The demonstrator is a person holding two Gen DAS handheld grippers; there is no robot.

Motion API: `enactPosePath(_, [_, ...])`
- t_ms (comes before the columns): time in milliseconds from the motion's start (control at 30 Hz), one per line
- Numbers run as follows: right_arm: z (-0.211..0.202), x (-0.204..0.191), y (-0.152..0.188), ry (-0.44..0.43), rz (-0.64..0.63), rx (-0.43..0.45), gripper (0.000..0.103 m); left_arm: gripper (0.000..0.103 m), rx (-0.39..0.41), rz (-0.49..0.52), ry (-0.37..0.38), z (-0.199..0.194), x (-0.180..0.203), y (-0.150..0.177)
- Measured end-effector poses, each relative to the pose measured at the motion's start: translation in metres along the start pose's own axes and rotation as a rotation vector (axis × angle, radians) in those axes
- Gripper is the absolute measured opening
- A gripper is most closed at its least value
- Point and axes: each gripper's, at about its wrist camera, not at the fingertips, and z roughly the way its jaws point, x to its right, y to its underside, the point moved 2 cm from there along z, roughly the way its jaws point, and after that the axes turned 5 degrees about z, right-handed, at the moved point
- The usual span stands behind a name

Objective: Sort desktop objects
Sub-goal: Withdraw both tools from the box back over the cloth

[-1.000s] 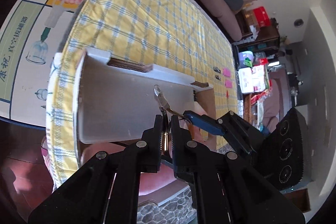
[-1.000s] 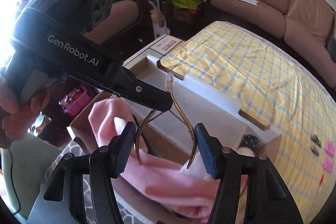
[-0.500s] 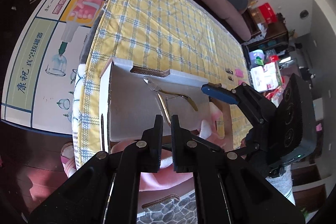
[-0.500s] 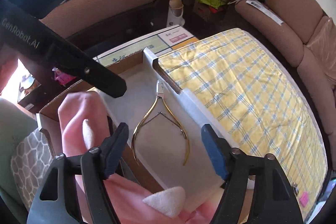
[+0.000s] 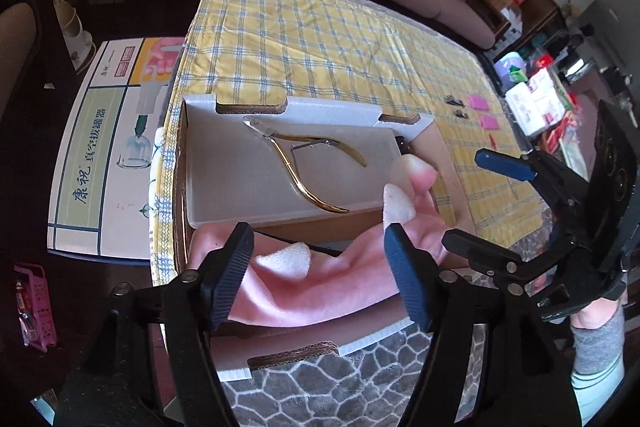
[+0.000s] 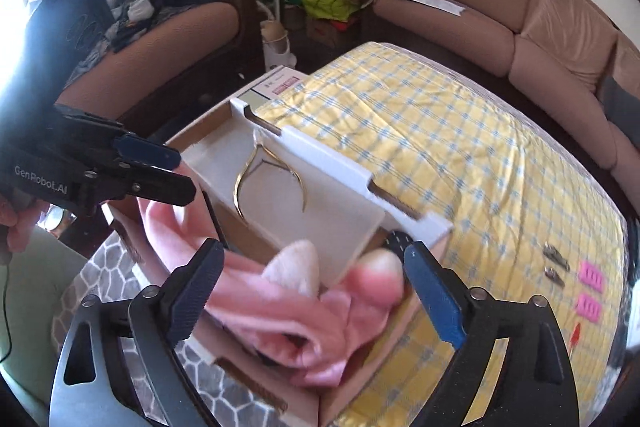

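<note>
Nippers of gold-toned metal, with curved handles and a thin wire spring, lie flat on the smooth white tray inside a cardboard box, at frame centre in the left view. Below them sits a soft pink cloth with fuzzy white tips. Left gripper hangs lower in the frame, spread wide, grasping nothing. Right gripper is likewise wide apart, bare over the cloth, nippers above it.
</note>
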Motion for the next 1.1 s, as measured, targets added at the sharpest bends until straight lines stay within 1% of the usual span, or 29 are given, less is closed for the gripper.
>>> enactPosePath(67, [-0.006, 0.004, 0.009, 0.013, 0.029, -0.003, 0.094, 0.079, 0.006, 0.019, -0.014, -0.002, 0.009, 0.003])
enactPosePath(100, [-0.009, 0.007, 0.012, 0.019, 0.039, -0.001, 0.095, 0.080, 0.007, 0.031, -0.025, -0.002, 0.015, 0.004])
enactPosePath(133, [-0.012, 0.009, 0.016, 0.027, 0.050, 0.001, 0.098, 0.083, 0.008, 0.043, -0.035, -0.003, 0.020, 0.005])
enactPosePath(167, [-0.015, 0.012, 0.020, 0.036, 0.061, 0.005, 0.101, 0.089, 0.010, 0.053, -0.045, -0.004, 0.025, 0.006])
enactPosePath(200, [-0.018, 0.015, 0.024, 0.039, 0.074, 0.008, 0.103, 0.092, 0.015, 0.064, -0.052, -0.005, 0.030, 0.006])
enactPosePath(267, [-0.027, 0.022, 0.032, 0.042, 0.097, 0.017, 0.103, 0.099, 0.022, 0.086, -0.058, -0.006, 0.042, 0.007])
enactPosePath(333, [-0.035, 0.028, 0.039, 0.049, 0.116, 0.028, 0.103, 0.103, 0.031, 0.112, -0.073, -0.006, 0.055, 0.008])
enactPosePath(467, [-0.049, 0.043, 0.055, 0.068, 0.158, 0.050, 0.103, 0.103, 0.038, 0.147, -0.081, -0.003, 0.085, 0.008])
enactPosePath(567, [-0.061, 0.059, 0.069, 0.100, 0.198, 0.063, 0.103, 0.103, 0.056, 0.156, -0.085, 0.002, 0.109, 0.009])
enactPosePath(667, [-0.078, 0.085, 0.090, 0.146, 0.254, 0.088, 0.103, 0.103, 0.060, 0.166, -0.084, 0.013, 0.137, 0.011])
enactPosePath(767, [-0.094, 0.111, 0.112, 0.198, 0.304, 0.106, 0.103, 0.103, 0.073, 0.162, -0.096, 0.029, 0.163, 0.011])
enactPosePath(867, [-0.108, 0.143, 0.139, 0.273, 0.372, 0.117, 0.103, 0.103, 0.091, 0.159, -0.093, 0.047, 0.193, 0.012])
enactPosePath(900, [-0.112, 0.154, 0.148, 0.286, 0.400, 0.119, 0.103, 0.103, 0.100, 0.164, -0.096, 0.052, 0.203, 0.012])
enactPosePath(1000, [-0.121, 0.185, 0.173, 0.309, 0.478, 0.129, 0.103, 0.103, 0.116, 0.191, -0.135, 0.072, 0.233, 0.015])
enactPosePath(1100, [-0.121, 0.206, 0.194, 0.338, 0.499, 0.127, 0.103, 0.103, 0.110, 0.214, -0.149, 0.096, 0.256, 0.016])
